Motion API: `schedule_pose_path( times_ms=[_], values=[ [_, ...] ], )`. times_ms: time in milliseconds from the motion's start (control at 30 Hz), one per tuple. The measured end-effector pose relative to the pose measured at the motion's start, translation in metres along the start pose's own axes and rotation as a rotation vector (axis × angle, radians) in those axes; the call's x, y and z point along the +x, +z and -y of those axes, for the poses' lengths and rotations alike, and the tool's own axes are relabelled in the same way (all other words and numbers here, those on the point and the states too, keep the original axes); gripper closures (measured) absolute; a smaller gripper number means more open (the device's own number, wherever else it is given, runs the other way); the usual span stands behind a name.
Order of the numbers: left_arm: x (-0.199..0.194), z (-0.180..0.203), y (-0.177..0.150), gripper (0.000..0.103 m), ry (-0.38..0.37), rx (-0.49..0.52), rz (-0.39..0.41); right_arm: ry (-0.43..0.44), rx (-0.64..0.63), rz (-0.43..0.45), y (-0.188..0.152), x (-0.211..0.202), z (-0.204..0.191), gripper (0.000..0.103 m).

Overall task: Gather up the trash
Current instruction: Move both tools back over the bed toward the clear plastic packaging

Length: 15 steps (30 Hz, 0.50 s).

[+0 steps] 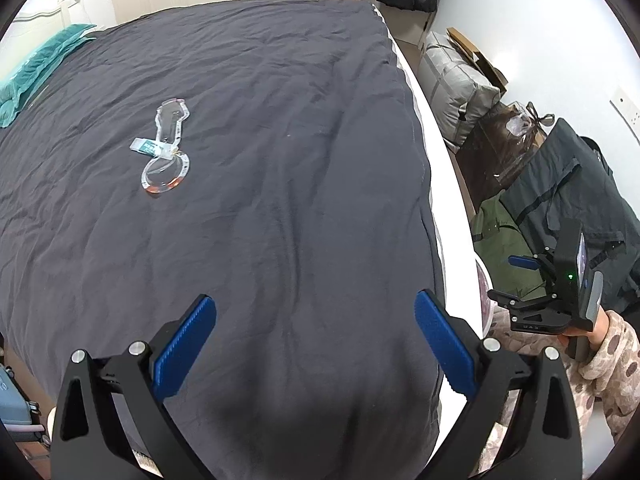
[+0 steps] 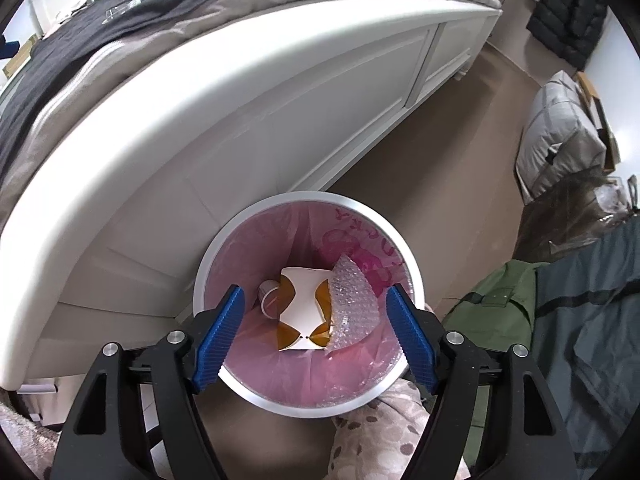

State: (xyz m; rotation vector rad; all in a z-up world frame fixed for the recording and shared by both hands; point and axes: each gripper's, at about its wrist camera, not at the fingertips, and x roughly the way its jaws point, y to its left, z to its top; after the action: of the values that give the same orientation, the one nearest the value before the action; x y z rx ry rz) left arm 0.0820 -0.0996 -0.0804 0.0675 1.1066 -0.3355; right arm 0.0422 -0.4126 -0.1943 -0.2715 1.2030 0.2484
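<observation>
A clear plastic blister package [image 1: 167, 148] with a small white and green wrapper [image 1: 149, 147] across it lies on the dark bedspread [image 1: 260, 160], far ahead and left of my left gripper [image 1: 316, 344], which is open and empty above the bed. My right gripper [image 2: 316, 336] is open and empty directly over a round metal trash bin [image 2: 304, 402] lined with a pink bag. Inside lie a white and orange carton [image 2: 304, 304], a piece of bubble wrap [image 2: 352, 304] and a small cup [image 2: 269, 300]. The right gripper also shows in the left wrist view [image 1: 516, 280].
The white bed frame [image 2: 200, 128] stands just left of the bin. Green and dark jackets [image 2: 560, 312], a grey bag [image 2: 560, 140] and a brown plastic bag [image 1: 508, 148] crowd the floor along the right wall. A teal cloth [image 1: 32, 72] lies at the bed's far left.
</observation>
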Motion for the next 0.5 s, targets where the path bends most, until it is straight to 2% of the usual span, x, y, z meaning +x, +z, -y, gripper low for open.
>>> schedule_pose_path(
  times_ms=[100,233,500],
  values=[
    [-0.005,-0.006,-0.002,0.005,0.002,-0.011,0.012,-0.014,0.011,0.014,0.002,-0.011,0.002,0.026],
    [-0.015,-0.018,-0.006,0.005,0.006,-0.035,0.033,-0.075,0.049,0.073,0.008,-0.036,0.005,0.01],
    [-0.032,-0.059,-0.02,0.005,0.014,-0.133,0.077,-0.081,0.13,0.18,0.025,-0.098,0.01,0.008]
  ],
)
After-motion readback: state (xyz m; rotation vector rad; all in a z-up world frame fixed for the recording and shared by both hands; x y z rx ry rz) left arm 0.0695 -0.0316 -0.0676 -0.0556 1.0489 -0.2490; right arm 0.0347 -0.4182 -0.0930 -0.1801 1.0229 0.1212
